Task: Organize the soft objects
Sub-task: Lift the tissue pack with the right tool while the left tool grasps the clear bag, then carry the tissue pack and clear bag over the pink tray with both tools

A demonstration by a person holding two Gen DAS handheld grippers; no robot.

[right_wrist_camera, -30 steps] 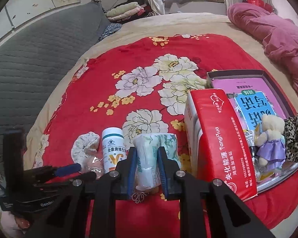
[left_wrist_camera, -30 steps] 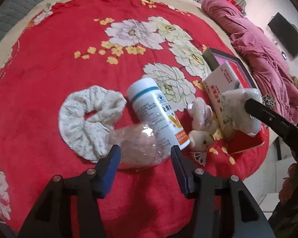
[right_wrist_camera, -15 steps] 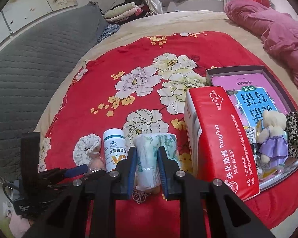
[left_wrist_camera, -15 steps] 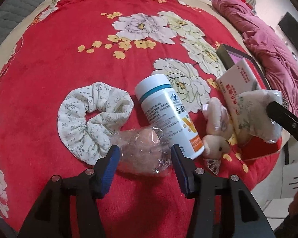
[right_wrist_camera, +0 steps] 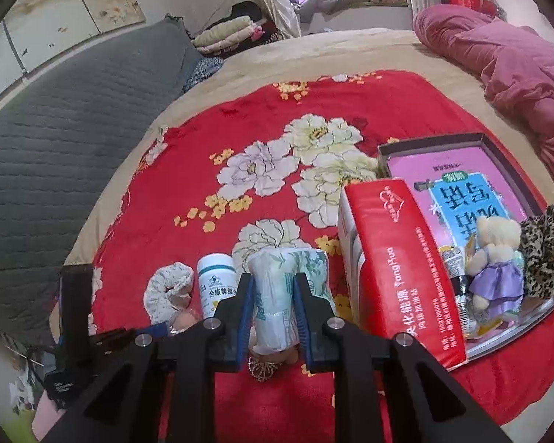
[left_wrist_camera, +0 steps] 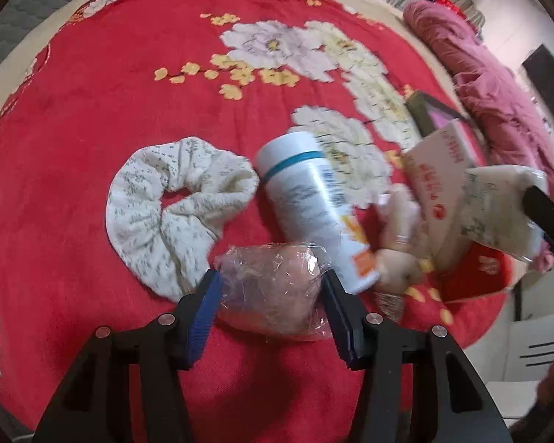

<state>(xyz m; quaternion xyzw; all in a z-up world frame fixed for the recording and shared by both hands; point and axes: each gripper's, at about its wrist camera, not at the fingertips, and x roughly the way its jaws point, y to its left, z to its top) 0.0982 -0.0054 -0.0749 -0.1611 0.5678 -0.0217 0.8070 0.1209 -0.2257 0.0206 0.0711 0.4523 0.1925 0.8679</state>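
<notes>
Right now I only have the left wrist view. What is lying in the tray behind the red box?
Observer: A teddy bear in a purple dress is in the tray, at its near end.
Operator: Anything else soft in there?
Observer: A leopard-print scrunchie, right beside the bear.
Operator: My left gripper has the plastic-wrapped bundle. I see just one finger of the other one.
Observer: The right gripper is shut on the tissue pack, with both pads pressing its sides.
</notes>
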